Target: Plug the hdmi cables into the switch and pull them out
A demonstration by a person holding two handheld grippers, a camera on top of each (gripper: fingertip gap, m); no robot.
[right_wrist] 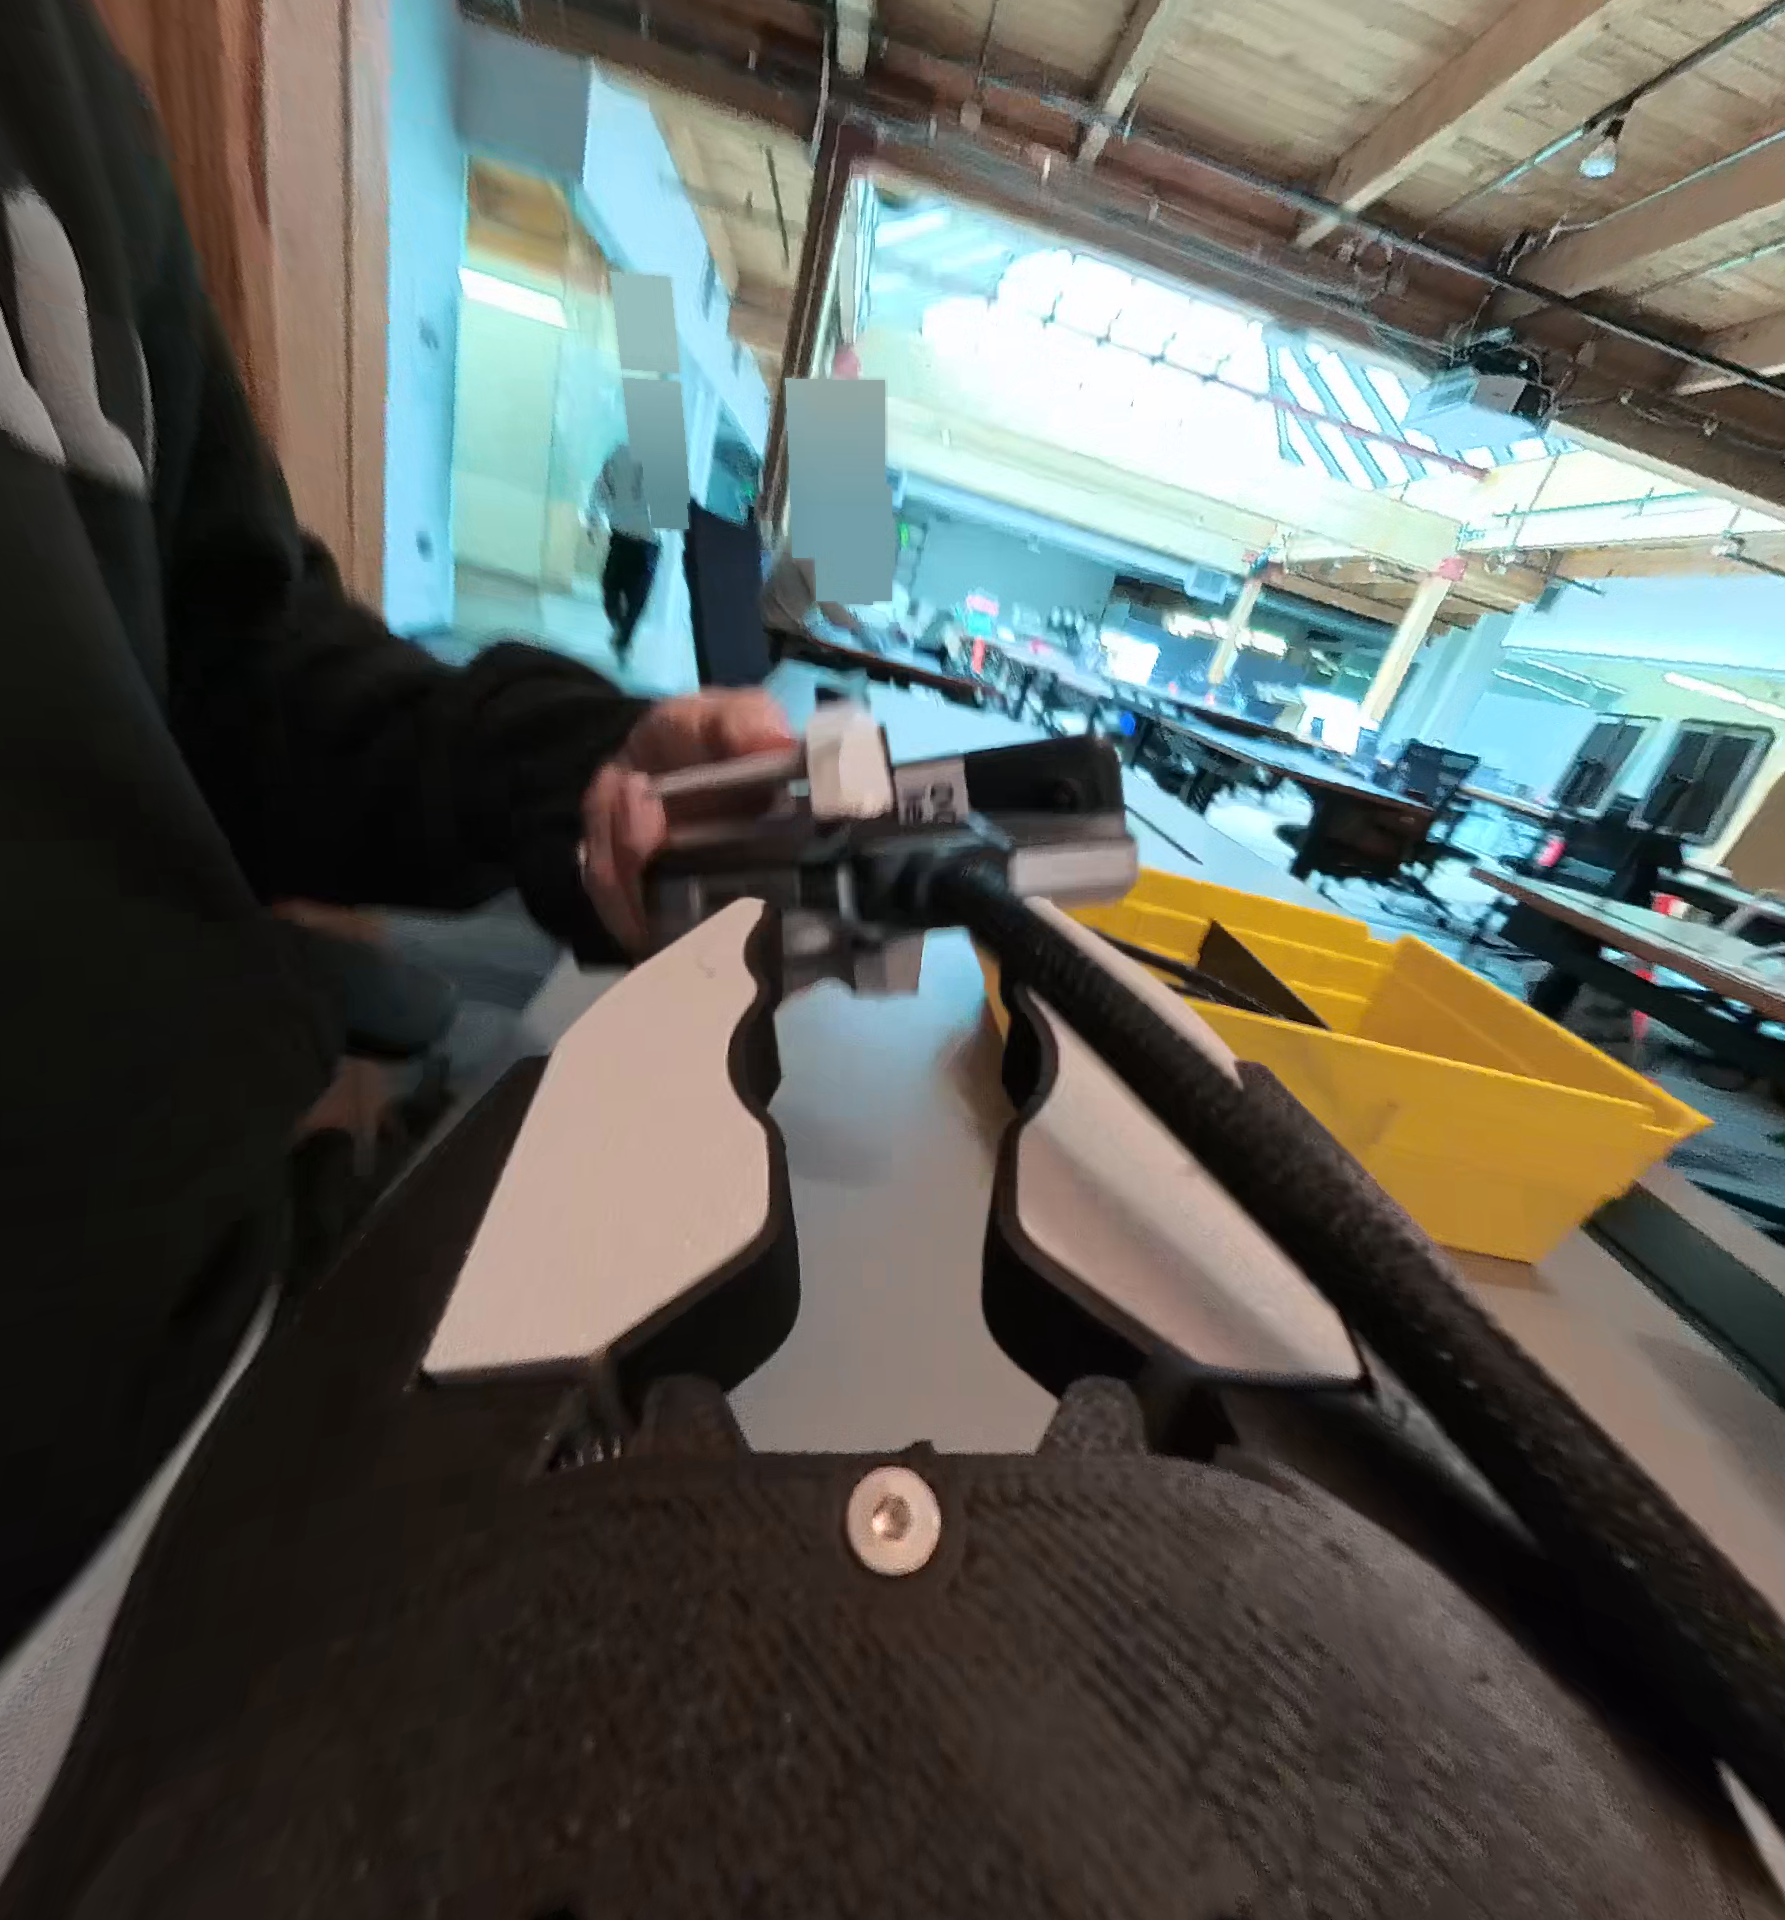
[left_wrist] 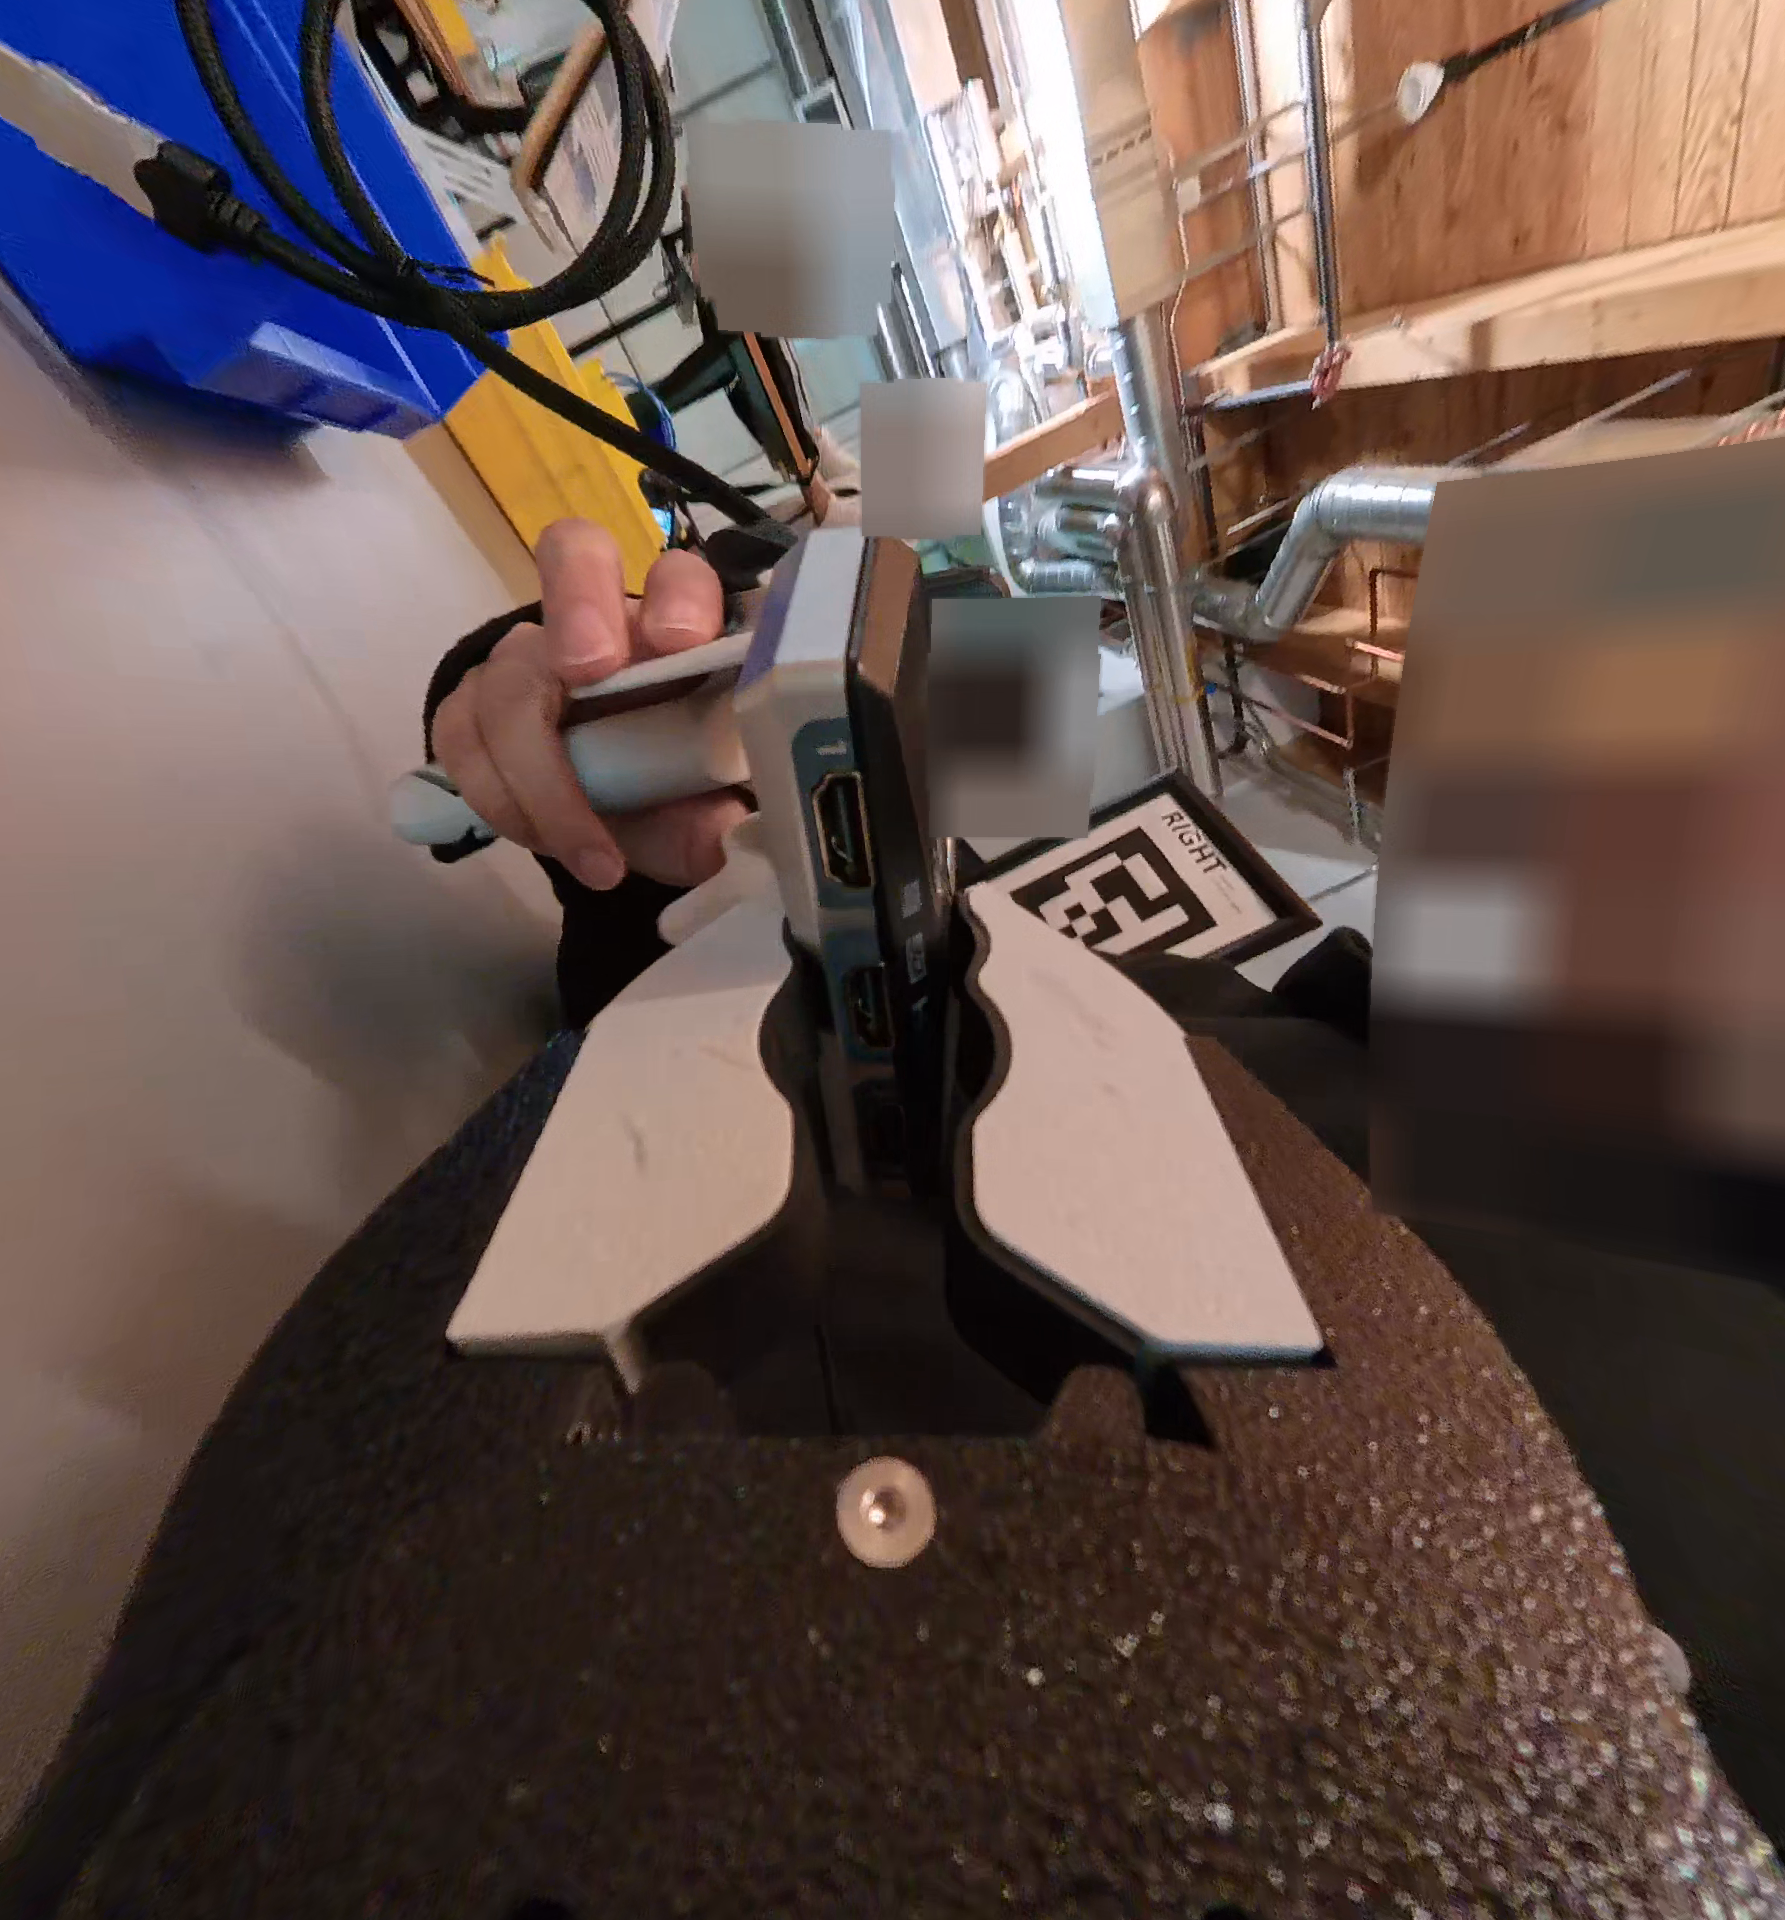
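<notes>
The left tool (left_wrist: 872, 997) is clamped on a flat HDMI switch with a light grey body and a black face (left_wrist: 846, 790). The switch stands on its edge between the two white fingers (left_wrist: 649, 1132), and a row of ports on its narrow side faces the camera; the ports that show are open. Behind the switch, a bare hand (left_wrist: 555, 727) grips the handle of the other device. At the top left, a black braided HDMI cable (left_wrist: 514, 343) hangs in loops in front of a blue plastic bin (left_wrist: 140, 260) and a yellow plastic bin (left_wrist: 545, 457), which stand on the light grey surface (left_wrist: 140, 831).

In the right wrist view, the right tool (right_wrist: 883, 961) has its fingers apart, and only the surface shows between them. The thick braided cable (right_wrist: 1179, 1081) lies across the top of the right finger, not inside the grasp. Its black plug (right_wrist: 919, 868) meets the switch (right_wrist: 1033, 831), held ahead by the left tool; how deep it sits I cannot tell, because this part is blurred. The yellow bin (right_wrist: 1439, 1091) stands on the surface (right_wrist: 888, 1299) to the right. A dark sleeve (right_wrist: 244, 727) fills the left side.
</notes>
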